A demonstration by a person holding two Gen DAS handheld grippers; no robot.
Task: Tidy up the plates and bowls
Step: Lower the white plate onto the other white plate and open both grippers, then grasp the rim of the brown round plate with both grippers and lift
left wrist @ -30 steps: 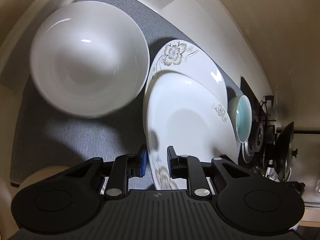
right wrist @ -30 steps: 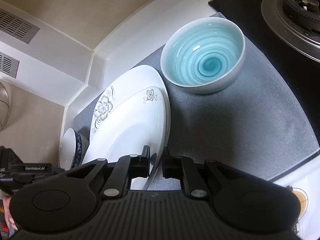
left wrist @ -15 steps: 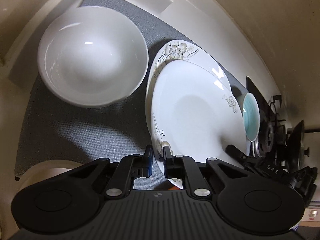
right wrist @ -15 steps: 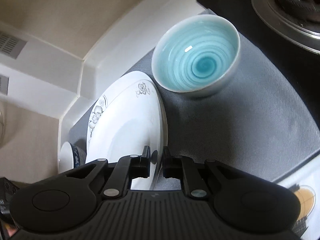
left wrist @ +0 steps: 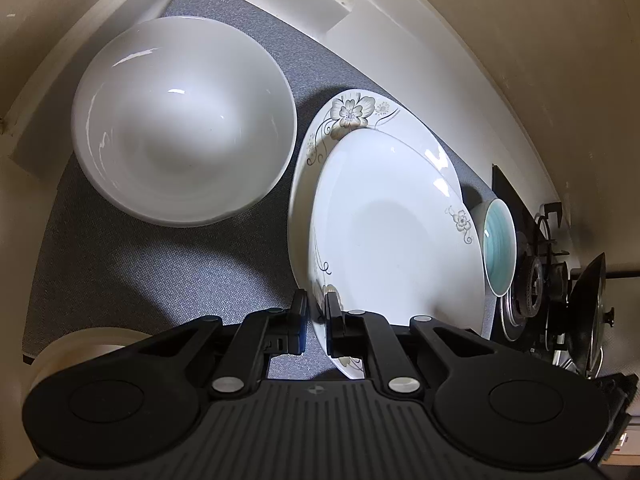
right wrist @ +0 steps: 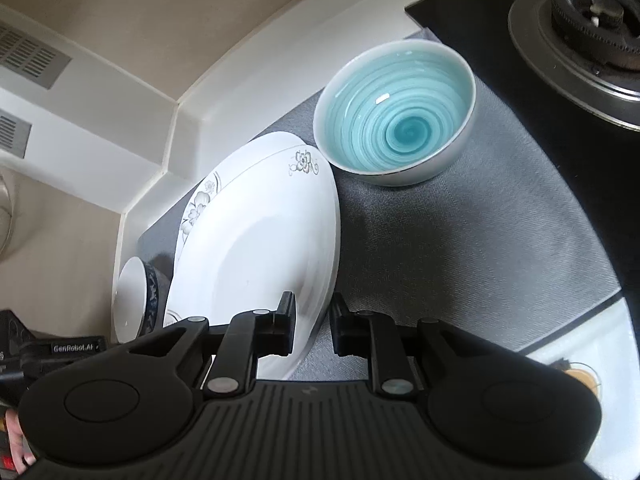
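A white flowered top plate (left wrist: 392, 240) lies on a larger flowered plate (left wrist: 348, 116) on the grey mat. My left gripper (left wrist: 316, 312) is shut on the top plate's near rim. In the right wrist view the top plate (right wrist: 264, 248) covers most of the larger plate (right wrist: 200, 204); my right gripper (right wrist: 312, 320) is open, its jaws straddling the top plate's rim with a gap. A large white bowl (left wrist: 180, 120) sits left of the plates. A teal bowl (right wrist: 396, 132) sits to their right, also in the left wrist view (left wrist: 498, 248).
A gas stove burner (right wrist: 580, 28) lies right of the teal bowl, with a dark pot lid (left wrist: 592, 312) beyond. A small blue-rimmed bowl (right wrist: 136, 300) stands left of the plates. A cream round object (left wrist: 80, 352) sits at the mat's near left corner. Walls enclose the back.
My right gripper's jaws have opened off the top plate's rim. My left gripper stays closed on the opposite rim. The top plate has settled lower onto the larger plate.
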